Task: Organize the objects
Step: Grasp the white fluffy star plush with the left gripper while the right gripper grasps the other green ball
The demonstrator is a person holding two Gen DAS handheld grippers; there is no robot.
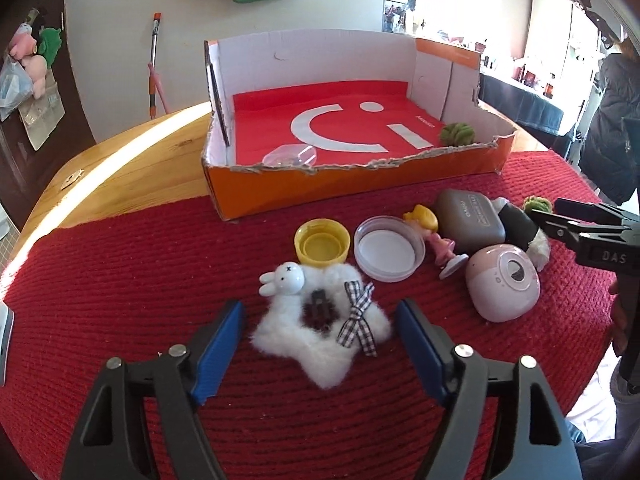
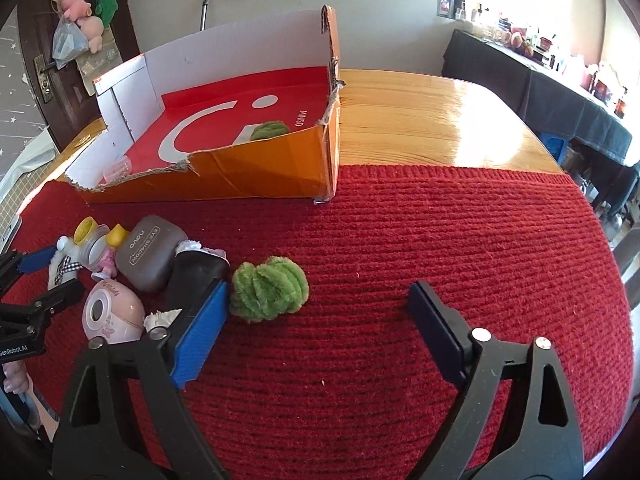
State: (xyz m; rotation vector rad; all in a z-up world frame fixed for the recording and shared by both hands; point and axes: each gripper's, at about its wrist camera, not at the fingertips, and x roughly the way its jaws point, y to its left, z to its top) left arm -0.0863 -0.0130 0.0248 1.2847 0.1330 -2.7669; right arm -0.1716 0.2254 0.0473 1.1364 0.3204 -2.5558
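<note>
Your left hand-held gripper point(image 1: 320, 344) straddles the white fluffy star point(image 1: 320, 336) at lower centre, unclamped, while your right hand-held gripper point(image 2: 316, 316) gapes beside the green pompom point(image 2: 268, 288), both bound for the box point(image 1: 360, 176).

1. A mat point(image 1: 120, 280) lay on the table point(image 1: 132, 160), with the cardboard box point(image 1: 360, 184) at the mat's far edge.
2. In the box sat a fuzzy ball point(image 1: 457, 133) at the right front corner and a clear capsule point(image 1: 290, 156) by the front wall.
3. Before the box lay a bottle cap point(image 1: 322, 246), a round lid point(image 1: 390, 254) to its right, then a doll figure point(image 1: 434, 236) and an eyeshadow case point(image 1: 468, 220).
4. A star plush point(image 1: 320, 332) lay nearest, a bunny head point(image 1: 282, 278) at its upper left.
5. Another fuzzy ball point(image 2: 268, 286) lay right of the cluster.
</note>
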